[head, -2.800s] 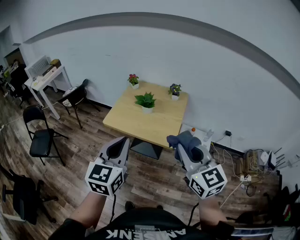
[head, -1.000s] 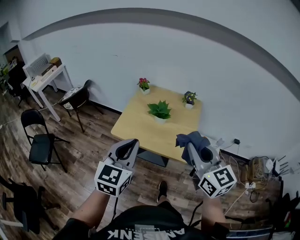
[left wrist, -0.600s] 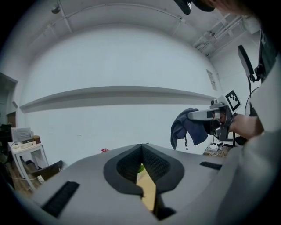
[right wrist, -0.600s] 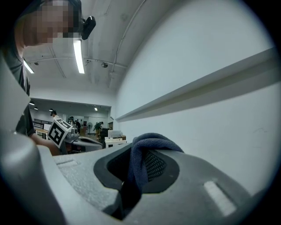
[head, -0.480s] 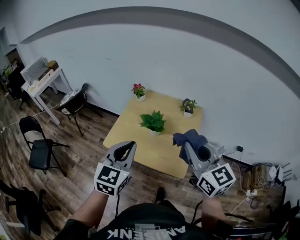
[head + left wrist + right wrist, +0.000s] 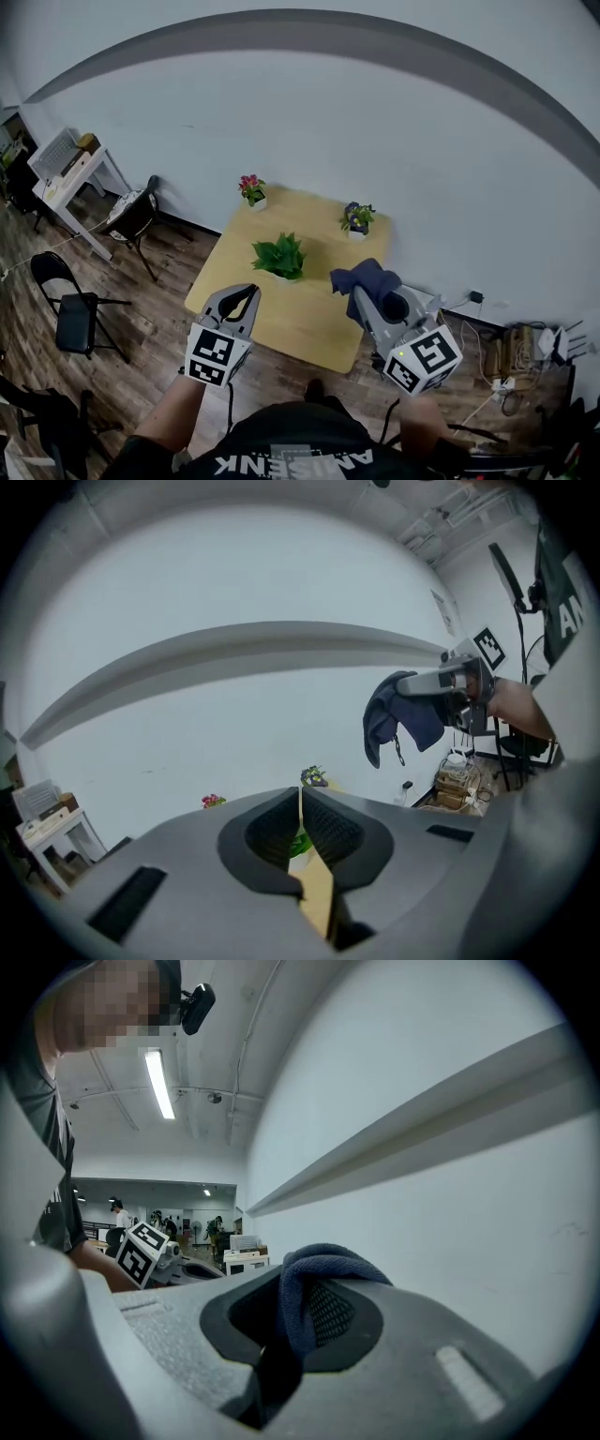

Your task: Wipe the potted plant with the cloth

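A leafy green potted plant (image 6: pixel 279 257) in a white pot stands mid-table on the light wooden table (image 6: pixel 309 319). A sliver of the green plant (image 6: pixel 300 841) shows between the left jaws. My right gripper (image 6: pixel 357 289) hovers over the table's right part, shut on a dark blue cloth (image 6: pixel 361 277) that bunches over its tips. That cloth (image 6: pixel 302 1297) fills the jaws in the right gripper view and hangs as the cloth (image 6: pixel 398 719) in the left gripper view. My left gripper (image 6: pixel 242 292) is shut and empty above the table's near left edge.
Two small flowering pots stand at the table's far edge: a red-flowered one (image 6: pixel 250 189) and a purple-flowered one (image 6: pixel 354 219). Black folding chairs (image 6: pixel 70 309) and a white side table (image 6: pixel 67 171) are at the left. Cables and boxes (image 6: pixel 520 352) lie on the floor at right.
Both grippers have come forward from over the floor to over the table. The plant now lies closer, just beyond and between them. The cloth stays clamped in the right gripper.
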